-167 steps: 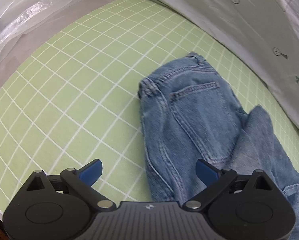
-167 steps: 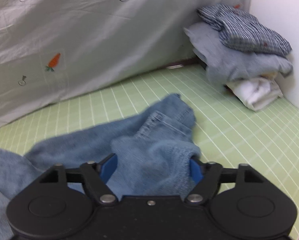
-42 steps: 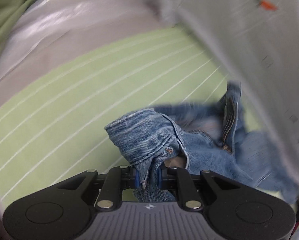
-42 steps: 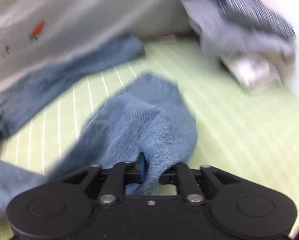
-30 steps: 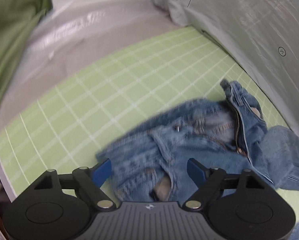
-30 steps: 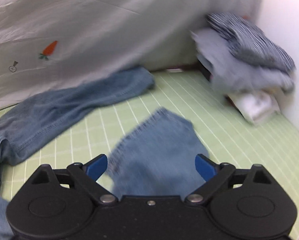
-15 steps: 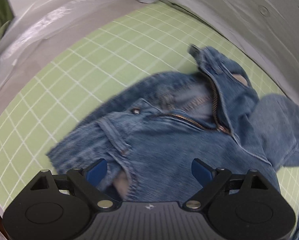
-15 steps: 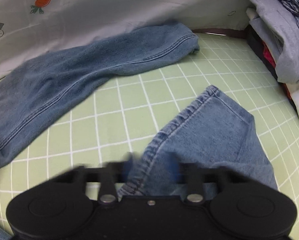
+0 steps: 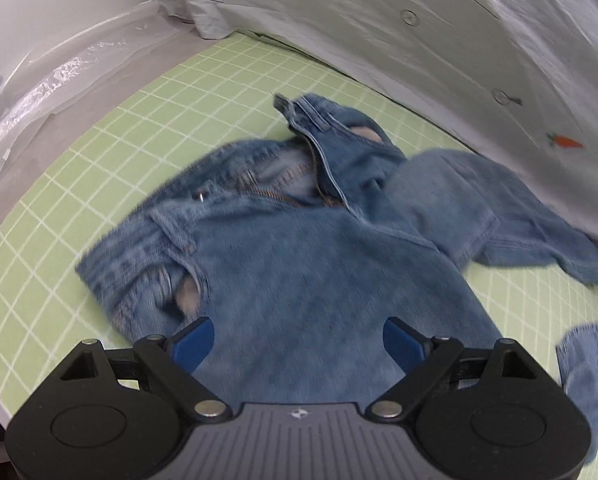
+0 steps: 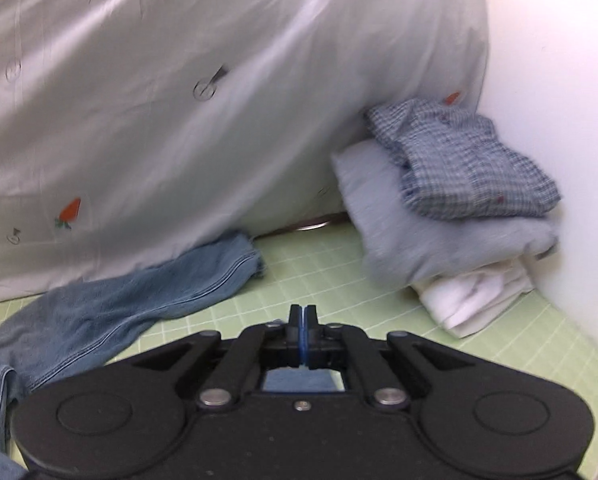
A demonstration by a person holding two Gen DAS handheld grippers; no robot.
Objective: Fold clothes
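On the green bench mat (image 9: 147,128), ruled with a white grid, the jeans (image 9: 299,264) lie front side up with the fly unzipped and the waistband flopped open. One leg runs off to the right along the foot of the pale sheet (image 9: 439,40) that hangs behind the mat (it is printed with small carrots and round marks). The left claw (image 9: 299,340) hangs over the seat of the jeans with its blue pads spread wide, gripping nothing. The right claw (image 10: 303,334) has its pads pressed flat together and nothing shows between them; a patch of denim appears through the gap beneath its frame, though whether any cloth is caught there is hard to tell. Ahead of it a jeans leg (image 10: 139,300) lies against the sheet. In the far right corner, by a white wall (image 10: 559,80), sits a stack of folded clothes (image 10: 451,216): a checked shirt on top, a grey piece under it, white at the bottom. Crinkled clear plastic (image 9: 59,80) edges the mat on the left.
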